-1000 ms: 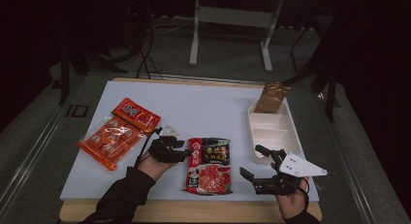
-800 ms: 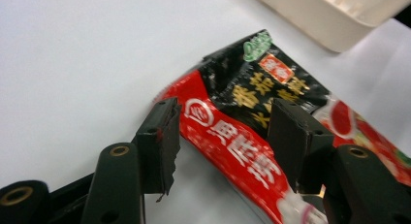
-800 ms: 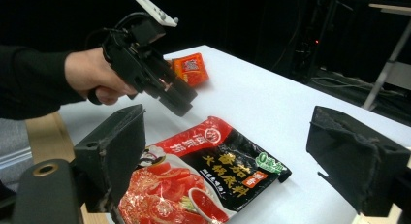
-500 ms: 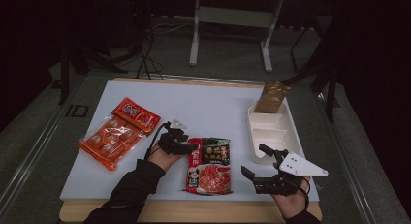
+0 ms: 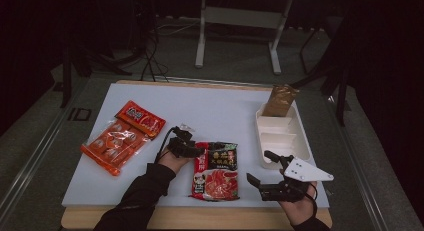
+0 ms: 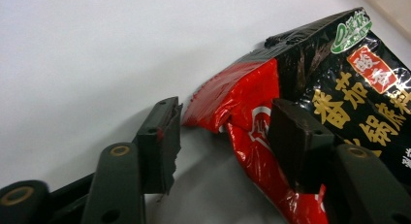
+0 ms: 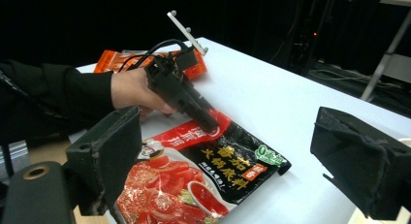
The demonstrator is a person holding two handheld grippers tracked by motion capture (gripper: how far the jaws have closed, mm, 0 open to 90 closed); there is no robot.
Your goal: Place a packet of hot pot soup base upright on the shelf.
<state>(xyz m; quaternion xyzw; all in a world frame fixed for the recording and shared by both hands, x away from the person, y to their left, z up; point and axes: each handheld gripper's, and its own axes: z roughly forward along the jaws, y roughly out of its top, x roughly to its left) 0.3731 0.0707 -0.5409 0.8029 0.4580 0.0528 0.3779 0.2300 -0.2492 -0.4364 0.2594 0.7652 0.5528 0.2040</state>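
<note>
Now the left gripper [image 6: 220,136], half-open and closing, straddles the red-and-black pouch [image 6: 310,103] corner.

Red-and-black sauce packet [image 6: 310,112]: glossy plastic film, creased and wrinkled along the top edge. Left gripper [image 6: 223,136] at that edge: matt black plastic, brass-coloured rivets. Table top [image 5: 220,111] under the packet: smooth, matt white, pale wood rim at the near edge. Left of the packet, orange snack bag [image 5: 122,136]: shiny film. Right of it, tray [image 5: 300,141]: smooth white plastic.
</note>
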